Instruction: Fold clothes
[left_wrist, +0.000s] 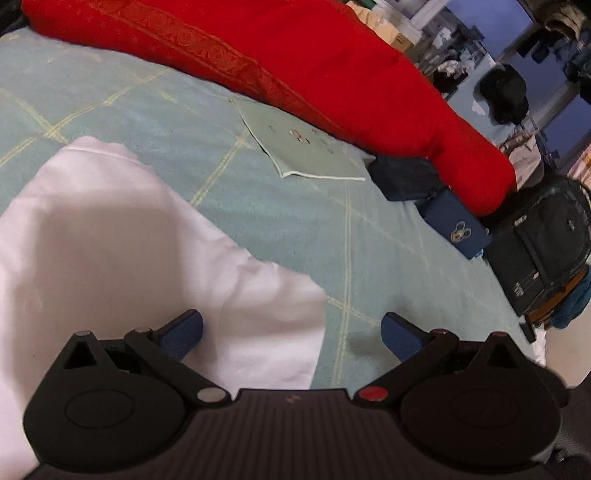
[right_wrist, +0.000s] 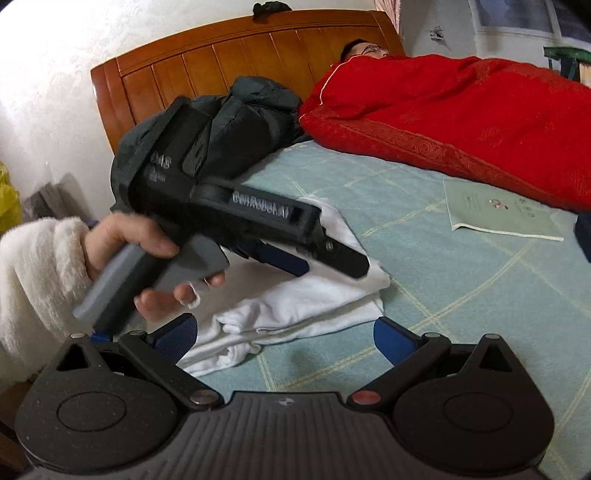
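Observation:
A white garment (right_wrist: 295, 299) lies folded in layers on the pale green bed sheet (right_wrist: 461, 280). In the left wrist view the white garment (left_wrist: 110, 236) fills the left side, and one of its corners reaches between the fingers. My left gripper (left_wrist: 291, 332) is open just above that corner, holding nothing. In the right wrist view a hand (right_wrist: 122, 240) in a fluffy white sleeve holds the left gripper (right_wrist: 291, 262) over the top of the fold. My right gripper (right_wrist: 284, 334) is open at the garment's near edge, with nothing in it.
A person lies under a red quilt (right_wrist: 461, 118) along the far side of the bed. A green booklet (right_wrist: 498, 214) lies beside the quilt. A dark jacket (right_wrist: 236, 122) is heaped against the wooden headboard (right_wrist: 221, 55). Dark blue boxes (left_wrist: 454, 225) and a black suitcase (left_wrist: 539, 240) are at the bed's end.

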